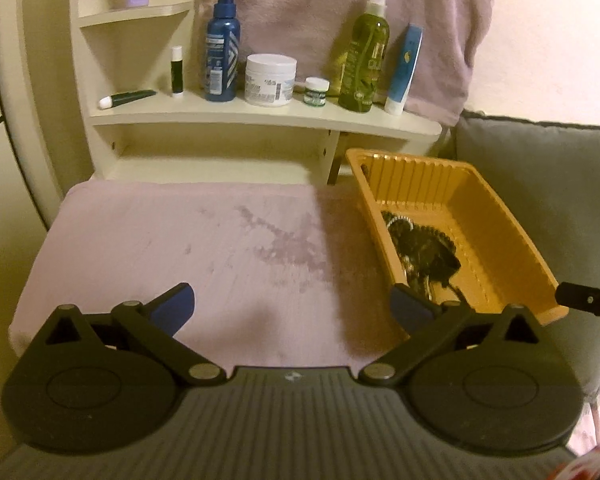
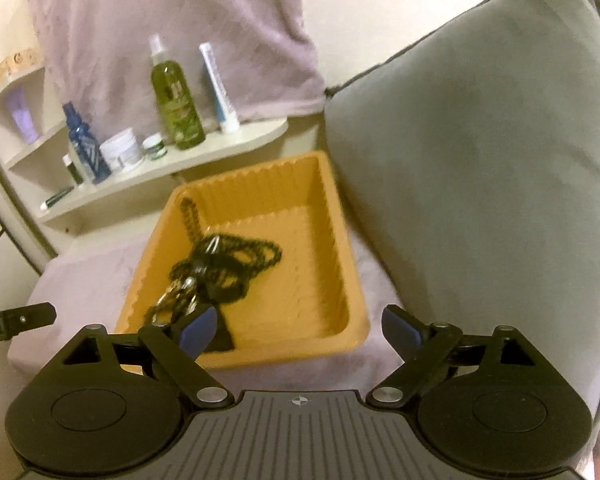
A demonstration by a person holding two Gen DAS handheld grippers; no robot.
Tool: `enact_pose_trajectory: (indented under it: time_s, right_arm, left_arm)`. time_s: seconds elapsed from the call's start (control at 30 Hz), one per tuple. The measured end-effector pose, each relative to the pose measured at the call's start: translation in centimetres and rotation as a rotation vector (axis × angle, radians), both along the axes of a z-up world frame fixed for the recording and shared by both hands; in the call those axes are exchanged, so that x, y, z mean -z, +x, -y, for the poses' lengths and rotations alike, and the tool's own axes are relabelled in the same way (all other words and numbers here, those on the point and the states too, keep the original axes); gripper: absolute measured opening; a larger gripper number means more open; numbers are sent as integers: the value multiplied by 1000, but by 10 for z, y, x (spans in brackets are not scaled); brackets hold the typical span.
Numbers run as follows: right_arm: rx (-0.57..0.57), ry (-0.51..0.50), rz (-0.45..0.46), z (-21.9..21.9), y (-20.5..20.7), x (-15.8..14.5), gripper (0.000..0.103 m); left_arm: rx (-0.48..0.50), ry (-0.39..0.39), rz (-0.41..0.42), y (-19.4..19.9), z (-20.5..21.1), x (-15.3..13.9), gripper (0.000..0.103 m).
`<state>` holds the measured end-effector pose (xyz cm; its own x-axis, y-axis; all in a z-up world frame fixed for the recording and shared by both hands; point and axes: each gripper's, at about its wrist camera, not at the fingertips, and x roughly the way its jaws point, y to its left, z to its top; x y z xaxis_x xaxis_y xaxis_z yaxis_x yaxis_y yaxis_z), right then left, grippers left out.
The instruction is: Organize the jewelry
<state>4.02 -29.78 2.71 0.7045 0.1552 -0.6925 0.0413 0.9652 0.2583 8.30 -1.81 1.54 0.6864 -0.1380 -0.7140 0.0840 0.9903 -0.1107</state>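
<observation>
Jewelry (image 2: 216, 272) heaped in orange tray (image 2: 340, 240), beyond empty spread right claw (image 2: 300, 330)

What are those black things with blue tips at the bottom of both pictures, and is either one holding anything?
They are two hand-held grippers, one in each of a person's hands, each carrying a camera that looks forward along its blue-padded jaws. One picture is from the left gripper, the other from the right gripper. Both stand open and hold nothing. Ahead is a pink plush cloth bearing an orange ribbed plastic tray with a tangle of dark bead necklaces lying inside. Behind stands a cream shelf of toiletry bottles, and a grey cushion beside the tray.
</observation>
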Motion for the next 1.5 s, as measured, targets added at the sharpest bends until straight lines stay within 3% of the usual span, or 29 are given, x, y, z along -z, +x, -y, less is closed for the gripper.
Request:
enact_pose_trajectory:
  time_s: [0.57,0.93,1.5]
  right_arm:
    - [-106,-41,-87,-45,-35,-18,90]
    - [-148,-81,-71,-60,-52,-30,90]
    - [-193,-66,-59,-76,-62,-39,90]
  left_arm:
    - [16,66,-19,-61,8,-24,103]
    - [1,76,-53,-81,5,-31,103]
    - [2,97,-31,-94,11,-39,103]
